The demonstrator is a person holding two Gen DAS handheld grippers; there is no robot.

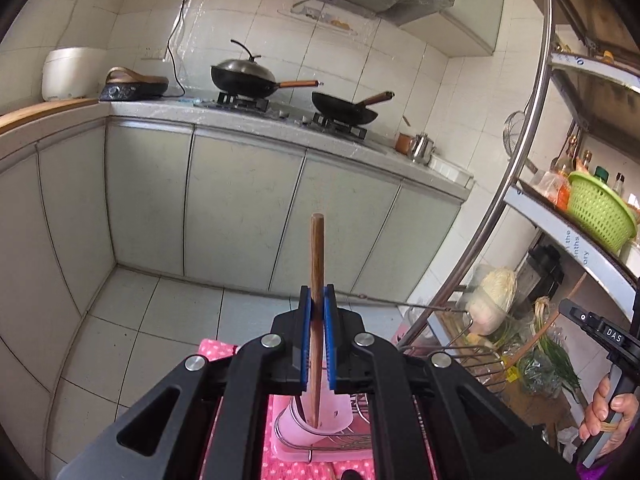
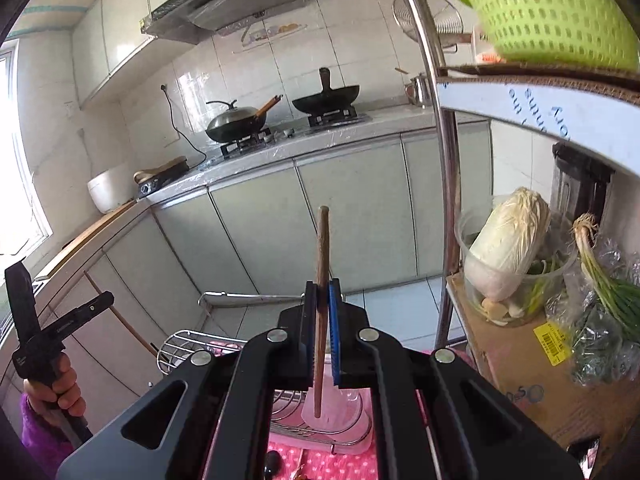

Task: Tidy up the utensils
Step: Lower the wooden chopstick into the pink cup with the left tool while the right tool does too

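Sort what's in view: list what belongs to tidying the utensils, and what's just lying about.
For the job: left tool shut on a wooden stick; right tool shut on another stick; pink cup; wire rack.

Lying about: two pans, green basket, cabbage, kettle.

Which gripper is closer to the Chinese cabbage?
Right. The right gripper sits just left of the Chinese cabbage; the left gripper is farther away, on the right gripper's far side.
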